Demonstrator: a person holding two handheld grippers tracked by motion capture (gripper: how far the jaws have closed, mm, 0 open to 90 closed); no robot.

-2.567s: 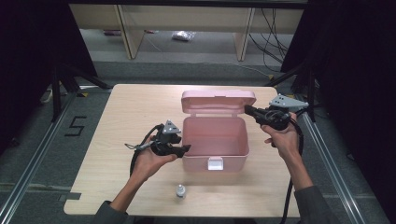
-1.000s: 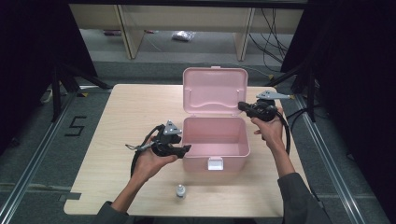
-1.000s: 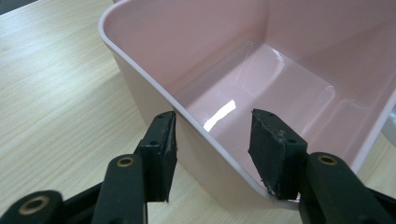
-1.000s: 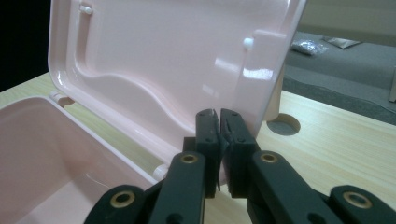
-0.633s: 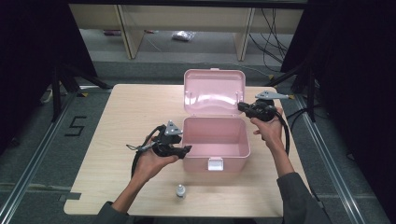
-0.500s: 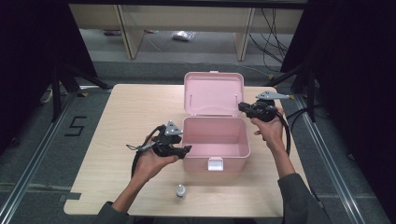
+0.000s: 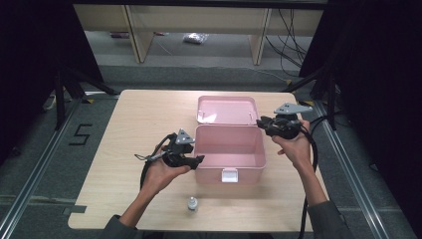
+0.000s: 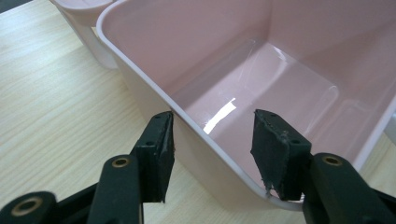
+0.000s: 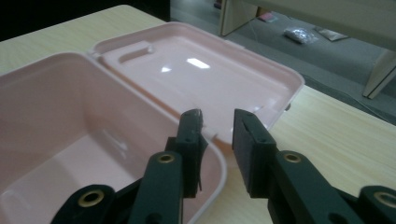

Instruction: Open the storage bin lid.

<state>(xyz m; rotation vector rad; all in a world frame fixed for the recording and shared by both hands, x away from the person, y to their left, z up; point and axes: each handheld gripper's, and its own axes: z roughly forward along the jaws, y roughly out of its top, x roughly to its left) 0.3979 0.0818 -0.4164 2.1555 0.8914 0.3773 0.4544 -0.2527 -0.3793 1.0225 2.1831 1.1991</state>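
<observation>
Left gripper (image 7: 195, 160) straddled the left wall of the empty pink plastic box (image 7: 229, 149) mid-table, jaws spread; right gripper (image 7: 262, 122), slightly parted, hovered beside its flat-lying lid (image 7: 226, 110). Steadying that wall firmly seemed wise before loading the small bottle (image 7: 191, 203).

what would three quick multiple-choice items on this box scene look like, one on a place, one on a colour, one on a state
1. Where is the small bottle? A inside the box; B on the table in front of the box; C on the lid
2. What colour is the box? A blue; B pink; C green
3. How is the lid? A latched shut; B swung open behind the box; C lying apart from it

B: it stands near the table's front edge. B: walls and lid are pink. B: its inside faces up behind the box.
</observation>
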